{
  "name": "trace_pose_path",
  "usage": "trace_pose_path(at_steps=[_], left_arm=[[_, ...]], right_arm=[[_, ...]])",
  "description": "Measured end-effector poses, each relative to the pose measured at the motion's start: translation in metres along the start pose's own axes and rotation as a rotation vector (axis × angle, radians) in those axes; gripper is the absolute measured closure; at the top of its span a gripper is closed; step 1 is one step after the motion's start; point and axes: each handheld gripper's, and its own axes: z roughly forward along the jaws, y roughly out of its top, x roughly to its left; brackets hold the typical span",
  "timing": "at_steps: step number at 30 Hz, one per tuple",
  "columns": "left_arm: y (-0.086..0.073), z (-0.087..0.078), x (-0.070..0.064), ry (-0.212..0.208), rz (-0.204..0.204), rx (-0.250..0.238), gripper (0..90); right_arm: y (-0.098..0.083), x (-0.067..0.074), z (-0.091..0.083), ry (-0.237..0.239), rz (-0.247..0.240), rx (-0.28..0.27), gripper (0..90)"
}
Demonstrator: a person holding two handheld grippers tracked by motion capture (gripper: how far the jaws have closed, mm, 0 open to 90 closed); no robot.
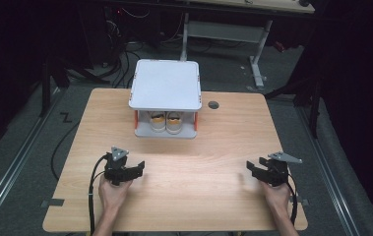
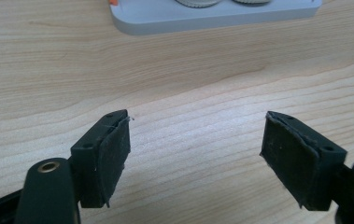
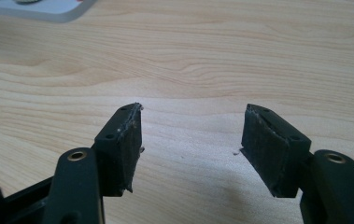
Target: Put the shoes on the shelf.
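1. Resting low over the table (image 1: 189, 167), left gripper (image 1: 137, 169) fingers (image 2: 104, 154) apart, nothing between.
2. Right gripper (image 1: 253, 169) fingers (image 3: 121, 149) apart too, nothing between.
3. Shoes (image 1: 166, 120) sit in the rack (image 1: 164, 86), well ahead of both.

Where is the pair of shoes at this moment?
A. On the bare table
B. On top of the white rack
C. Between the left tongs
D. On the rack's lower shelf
D: the pair of shoes sits on the lower shelf of the white rack, under its top board.
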Motion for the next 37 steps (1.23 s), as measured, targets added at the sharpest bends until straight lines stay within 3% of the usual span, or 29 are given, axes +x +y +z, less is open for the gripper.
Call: trace_pose_path(at_steps=[4, 7, 19, 22, 37], left_arm=[[-0.002, 0.009, 0.001, 0.047, 0.025, 0.019, 24.3], [-0.003, 0.015, 0.003, 0.072, 0.021, 0.03, 24.2], [-0.005, 0.022, 0.007, 0.107, 0.021, 0.035, 24.0], [-0.005, 0.024, 0.005, 0.126, 0.036, 0.039, 24.5], [-0.005, 0.023, 0.004, 0.122, 0.031, 0.039, 23.9]], right_arm=[[-0.002, -0.002, 0.006, -0.036, -0.005, 0.011, 37.5], [-0.004, -0.004, 0.013, -0.051, -0.005, 0.032, 36.9], [-0.006, -0.005, 0.025, -0.087, -0.021, 0.059, 37.0], [-0.006, -0.002, 0.026, -0.114, -0.058, 0.068, 37.0], [-0.006, -0.002, 0.026, -0.118, -0.051, 0.071, 35.4]])
